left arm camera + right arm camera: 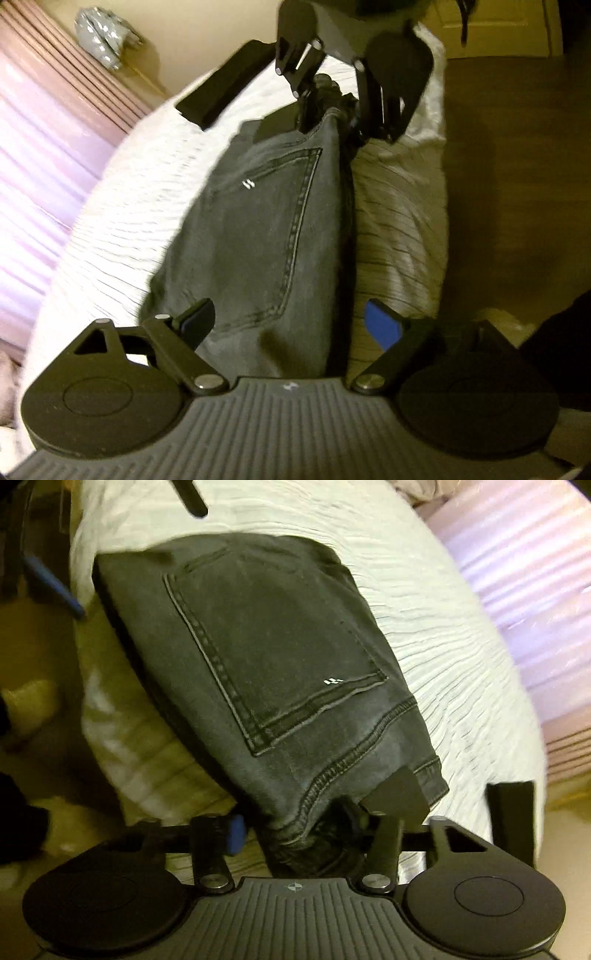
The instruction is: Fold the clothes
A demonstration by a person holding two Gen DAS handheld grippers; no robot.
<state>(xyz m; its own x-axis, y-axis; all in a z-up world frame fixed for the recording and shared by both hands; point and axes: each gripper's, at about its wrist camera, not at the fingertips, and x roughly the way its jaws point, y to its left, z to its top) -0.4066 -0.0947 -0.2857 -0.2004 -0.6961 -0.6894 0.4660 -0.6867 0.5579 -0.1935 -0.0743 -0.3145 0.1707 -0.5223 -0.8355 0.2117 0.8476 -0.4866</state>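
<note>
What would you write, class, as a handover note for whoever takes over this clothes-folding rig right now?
Left hand-held gripper: open, straddling one end of the jeans.
Right hand-held gripper: apparently closed on the bunched opposite end.
Jeans lie folded, back pocket up, on the white bedspread near its edge.
Left: probably tidy or finish the fold, then release.

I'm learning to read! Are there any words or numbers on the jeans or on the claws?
No words or numbers can be read.
Jeans: only a small white stitched mark on the back pocket, not letters.
Right claw: a little circle-and-cross sign on its body, no text.
Left claw: a tiny white mark, too blurred to read.
</note>
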